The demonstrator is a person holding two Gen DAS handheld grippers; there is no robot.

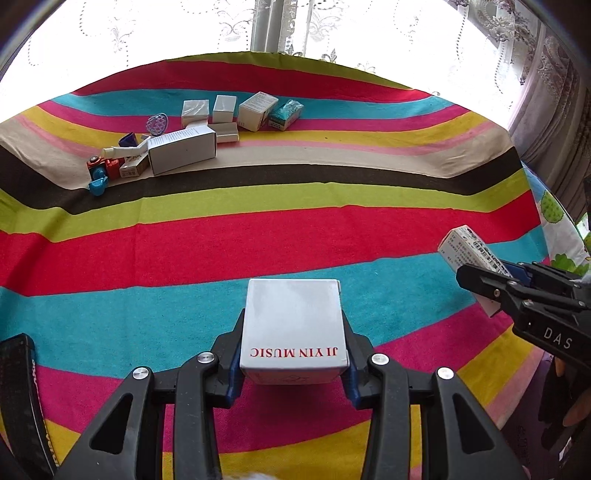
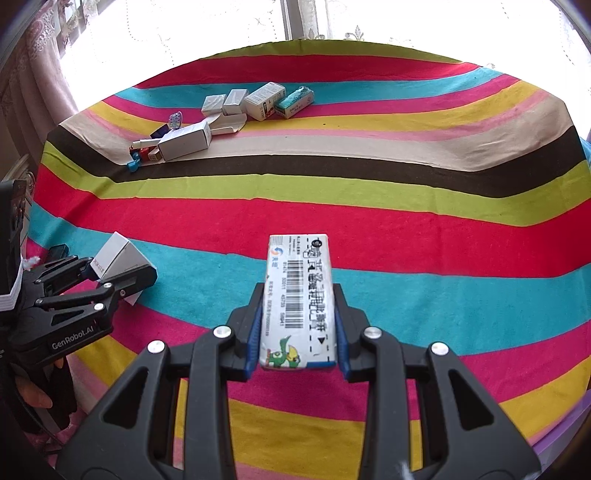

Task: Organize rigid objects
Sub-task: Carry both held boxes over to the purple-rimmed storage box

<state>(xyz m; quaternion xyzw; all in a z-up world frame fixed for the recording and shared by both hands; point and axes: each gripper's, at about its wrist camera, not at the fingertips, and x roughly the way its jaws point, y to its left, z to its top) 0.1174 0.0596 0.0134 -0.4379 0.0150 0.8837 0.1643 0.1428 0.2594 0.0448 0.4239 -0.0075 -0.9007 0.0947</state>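
Observation:
My left gripper is shut on a white box printed "JI YIN MUSIC", held above the striped cloth. My right gripper is shut on a narrow white carton with a barcode and a green cartoon figure. In the left wrist view the right gripper shows at the right edge with its carton. In the right wrist view the left gripper shows at the left with its box. A cluster of small boxes lies far across the cloth.
In the far cluster are a long white box, a teal packet, a white tube, a toy truck and a blue cup. Lace curtains hang behind the table. A person's fingers hold the left gripper.

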